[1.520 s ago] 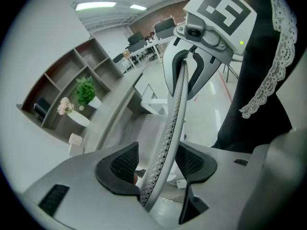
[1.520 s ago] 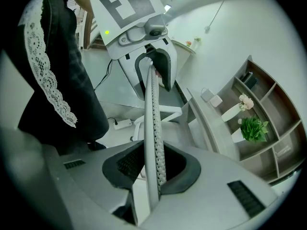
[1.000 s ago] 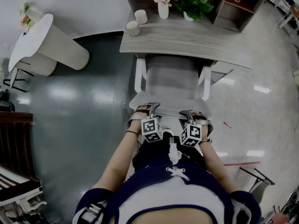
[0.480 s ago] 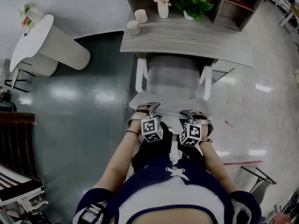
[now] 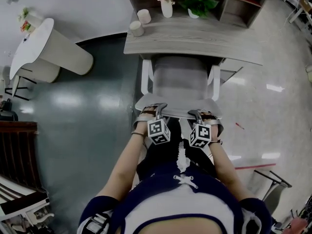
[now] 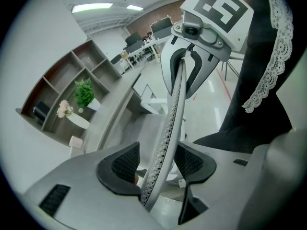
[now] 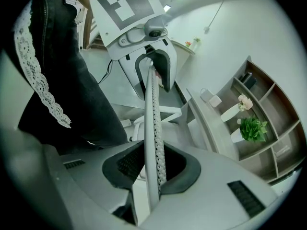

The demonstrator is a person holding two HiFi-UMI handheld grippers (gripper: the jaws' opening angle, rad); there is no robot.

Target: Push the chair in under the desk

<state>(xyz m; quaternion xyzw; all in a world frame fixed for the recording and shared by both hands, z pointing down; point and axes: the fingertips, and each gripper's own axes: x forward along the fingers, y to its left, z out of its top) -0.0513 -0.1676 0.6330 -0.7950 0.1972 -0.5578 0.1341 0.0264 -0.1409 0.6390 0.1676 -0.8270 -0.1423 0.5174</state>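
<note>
The left tongs [image 6: 158, 164] stood open astride the top rim of the chair [image 5: 178, 79] backrest, with a gap between the mesh and each pad. The right tongs [image 7: 151, 164] were closed on the same rim further along, their pads against the mesh. In the head view both sat side by side on the backrest, close in front of the person's body.

The chair faced the tabletop [image 5: 195, 40], its seat front already at or just under the near edge and its back well short of it.

Only one firm hold likely meant an uneven push. The loose left tongs might slide off the thin rim, or the chair might swivel instead of rolling straight.

The white right armrest [image 5: 214, 82] lay near the desk's side panel [image 5: 231, 72], so a drift to the right could catch it there. Whether the armrests would pass under the edge could not be told.

Two cups [image 5: 137, 29] stood near the tabletop's front left corner, where a knock might shake them.

The floor on both sides was open, and the round white table [image 5: 29, 43] stood well apart.
</note>
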